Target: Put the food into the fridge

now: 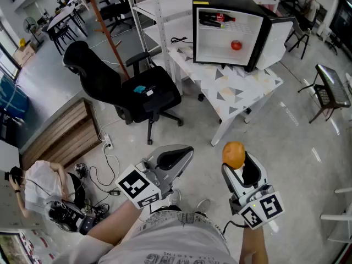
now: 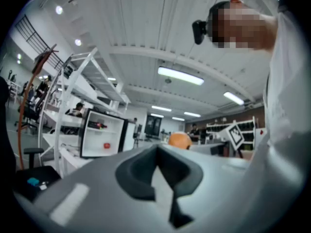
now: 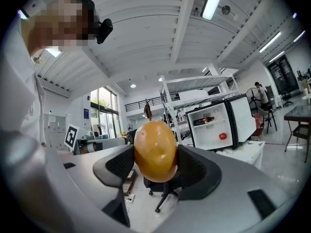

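Note:
My right gripper [image 1: 238,167] is shut on an orange [image 1: 234,154], held up over the floor at the lower right of the head view. In the right gripper view the orange [image 3: 155,150] sits squeezed between the two dark pads [image 3: 115,165]. The small fridge [image 1: 228,29] stands on a white table [image 1: 242,89] at the top centre, several steps away. Its door [image 1: 278,34] is open. Inside are a red fruit [image 1: 236,45] and a dark bottle [image 1: 217,20]. My left gripper [image 1: 184,152] hangs beside the right one, shut and empty [image 2: 158,154].
A black office chair [image 1: 137,92] stands left of the table, between me and the shelves. A wooden platform [image 1: 60,136], floor cables [image 1: 104,172] and a crouching person [image 1: 41,186] lie at the lower left. A metal chair [image 1: 330,92] is at the right.

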Motion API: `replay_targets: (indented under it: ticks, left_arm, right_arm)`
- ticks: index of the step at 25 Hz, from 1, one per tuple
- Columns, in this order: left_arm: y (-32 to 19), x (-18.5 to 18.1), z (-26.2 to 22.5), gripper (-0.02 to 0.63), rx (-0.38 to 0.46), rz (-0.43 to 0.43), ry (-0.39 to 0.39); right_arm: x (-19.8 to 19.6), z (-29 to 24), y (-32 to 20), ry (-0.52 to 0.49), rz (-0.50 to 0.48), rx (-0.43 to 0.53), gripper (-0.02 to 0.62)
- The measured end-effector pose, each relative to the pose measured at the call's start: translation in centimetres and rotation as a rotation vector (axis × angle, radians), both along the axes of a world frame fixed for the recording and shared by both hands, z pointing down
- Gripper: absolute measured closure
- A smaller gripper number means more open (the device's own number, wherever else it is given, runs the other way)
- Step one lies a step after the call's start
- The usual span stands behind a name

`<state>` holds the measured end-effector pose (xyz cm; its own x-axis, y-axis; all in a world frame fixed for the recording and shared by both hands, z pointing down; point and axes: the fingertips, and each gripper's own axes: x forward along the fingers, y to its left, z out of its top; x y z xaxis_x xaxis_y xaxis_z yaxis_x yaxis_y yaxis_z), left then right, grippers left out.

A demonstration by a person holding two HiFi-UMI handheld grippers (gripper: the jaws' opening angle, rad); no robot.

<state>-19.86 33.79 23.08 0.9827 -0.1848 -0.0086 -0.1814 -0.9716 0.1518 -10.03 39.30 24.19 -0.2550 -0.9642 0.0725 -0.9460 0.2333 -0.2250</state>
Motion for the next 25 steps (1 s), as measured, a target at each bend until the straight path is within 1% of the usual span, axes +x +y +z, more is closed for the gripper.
replay_targets:
  ticks: [7, 10, 18, 25]
  left_arm:
    - [0.7, 0.8, 0.0, 0.601, 0.0, -0.007, 0.001]
    - [1.2, 1.3, 0.2, 0.601, -0.002, -0.014, -0.005]
    - [3.7, 3.3, 0.9, 0.601, -0.009, -0.05, -0.023]
    - [5.8, 5.7, 1.7, 0.601, 0.001, -0.082, -0.038]
  right_arm:
    - [0.8, -0.1, 0.8, 0.001, -0.004, 0.003, 0.328]
    - [1.1, -0.4, 1.3, -0.003, -0.013, 0.022, 0.328]
    - [3.6, -0.1, 3.5, -0.03, -0.04, 0.031, 0.328]
    - [5.9, 0.8, 5.2, -0.039, -0.076, 0.031, 0.328]
